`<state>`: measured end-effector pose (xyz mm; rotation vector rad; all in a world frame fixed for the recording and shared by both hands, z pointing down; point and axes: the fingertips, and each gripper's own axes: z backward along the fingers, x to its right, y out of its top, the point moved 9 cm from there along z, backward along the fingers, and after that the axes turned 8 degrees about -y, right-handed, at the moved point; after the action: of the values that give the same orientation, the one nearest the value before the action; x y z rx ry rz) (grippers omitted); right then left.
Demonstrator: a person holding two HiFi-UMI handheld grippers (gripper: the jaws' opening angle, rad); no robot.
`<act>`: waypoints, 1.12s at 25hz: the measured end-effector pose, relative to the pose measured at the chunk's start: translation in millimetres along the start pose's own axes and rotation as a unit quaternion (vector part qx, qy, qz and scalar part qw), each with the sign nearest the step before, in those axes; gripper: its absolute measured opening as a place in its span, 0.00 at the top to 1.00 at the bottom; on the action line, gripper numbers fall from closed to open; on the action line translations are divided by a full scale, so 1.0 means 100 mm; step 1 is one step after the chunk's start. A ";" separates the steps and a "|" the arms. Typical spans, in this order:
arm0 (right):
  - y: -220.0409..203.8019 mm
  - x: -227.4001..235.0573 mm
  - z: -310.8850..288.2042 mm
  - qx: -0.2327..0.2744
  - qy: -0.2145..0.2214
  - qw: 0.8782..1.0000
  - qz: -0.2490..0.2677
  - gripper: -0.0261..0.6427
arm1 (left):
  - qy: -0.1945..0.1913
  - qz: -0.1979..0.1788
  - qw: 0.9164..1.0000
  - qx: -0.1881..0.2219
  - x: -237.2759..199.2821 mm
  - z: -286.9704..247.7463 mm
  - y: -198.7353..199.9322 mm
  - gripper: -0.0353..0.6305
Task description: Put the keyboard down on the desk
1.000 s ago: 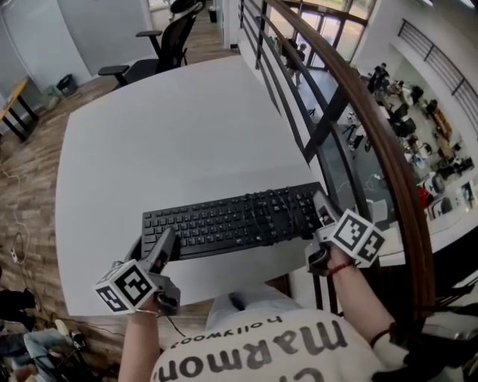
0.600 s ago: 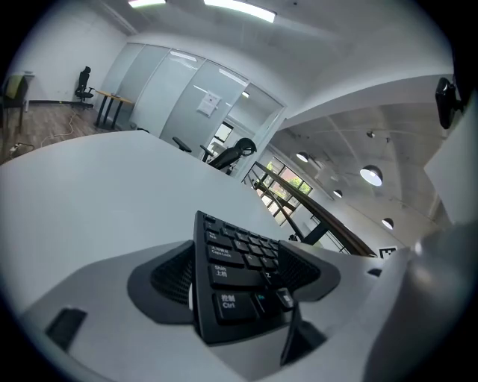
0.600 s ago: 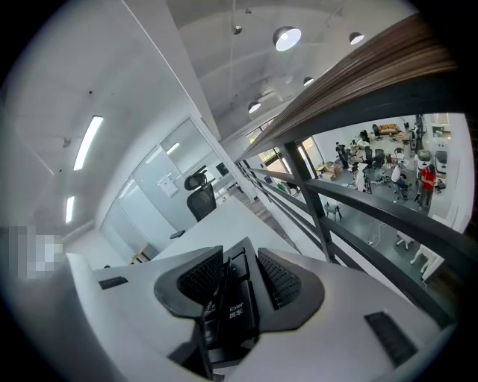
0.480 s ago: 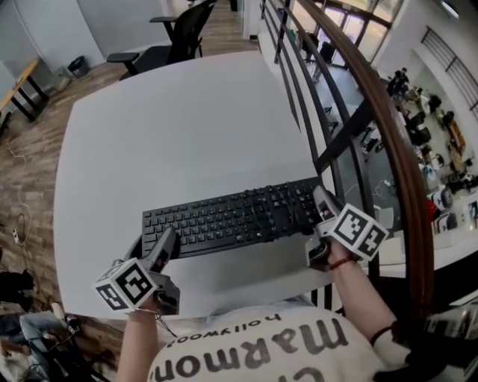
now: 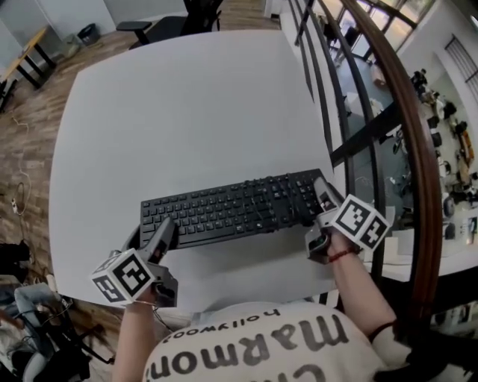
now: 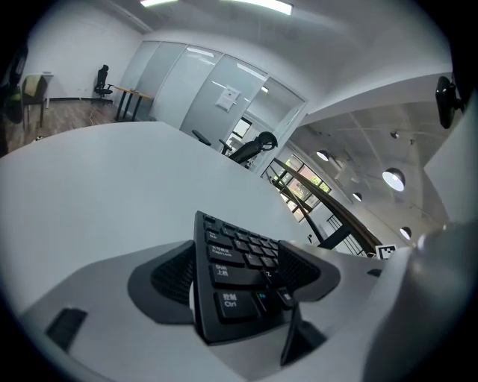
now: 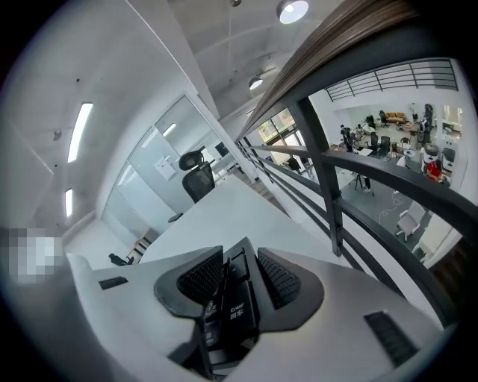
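Observation:
A black keyboard [image 5: 231, 209] is held level, crosswise over the near part of the white desk [image 5: 187, 112]. My left gripper [image 5: 160, 237] is shut on its left end and my right gripper [image 5: 323, 203] is shut on its right end. In the left gripper view the keyboard's [image 6: 235, 272] Ctrl and Shift corner sits clamped between the ribbed pads [image 6: 173, 277]. In the right gripper view the Enter-key end [image 7: 237, 302] is pinched between the pads [image 7: 278, 280]. Whether the keyboard's underside touches the desk cannot be told.
A dark railing with a wooden handrail [image 5: 396, 112] runs along the desk's right edge, with a lower floor beyond it. A black office chair [image 5: 168, 22] stands at the far side. Wood floor and another table [image 5: 22, 63] lie to the left.
The keyboard and both grippers now sit farther in from the desk's near edge than a second ago. Both grips are unchanged.

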<state>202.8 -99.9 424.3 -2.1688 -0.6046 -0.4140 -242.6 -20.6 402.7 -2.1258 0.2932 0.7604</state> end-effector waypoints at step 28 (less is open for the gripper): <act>0.08 0.04 -0.19 -0.081 -0.064 0.994 0.036 0.73 | 0.045 0.086 0.995 -0.028 0.00 -0.16 -0.17 0.45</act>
<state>209.2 -117.8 432.6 -2.3781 -0.5767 -0.2959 -228.8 -22.8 421.0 -2.2116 0.5133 0.7810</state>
